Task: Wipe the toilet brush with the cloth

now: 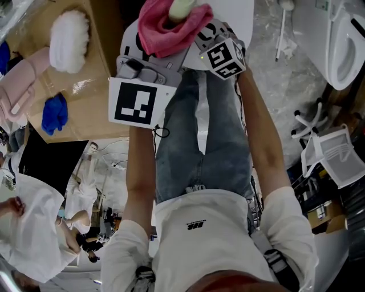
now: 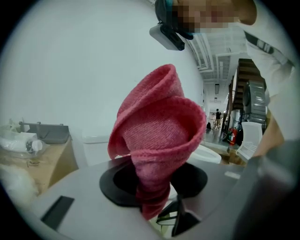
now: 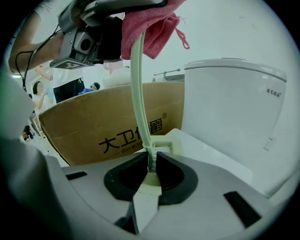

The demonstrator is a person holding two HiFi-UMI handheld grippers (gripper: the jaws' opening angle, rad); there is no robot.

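Note:
My right gripper (image 3: 151, 161) is shut on the pale green toilet brush (image 3: 139, 93), close to its bristle end. The handle runs up from the jaws into the pink cloth (image 3: 151, 23). My left gripper (image 2: 157, 187) is shut on that pink cloth (image 2: 159, 136), which bunches up in a cone above the jaws. In the head view the cloth (image 1: 171, 25) is wrapped round the handle's tip (image 1: 182, 8). It sits between the left gripper (image 1: 142, 71) and the right gripper (image 1: 214, 45), which are held close together in front of the person.
A white toilet (image 3: 234, 108) stands right of the brush, and another toilet (image 1: 348, 45) is at the far right. A cardboard box (image 1: 91, 108) on the left carries a white fluffy duster (image 1: 68, 40) and a blue cloth (image 1: 55, 112). A white wire rack (image 1: 336, 154) is at the right.

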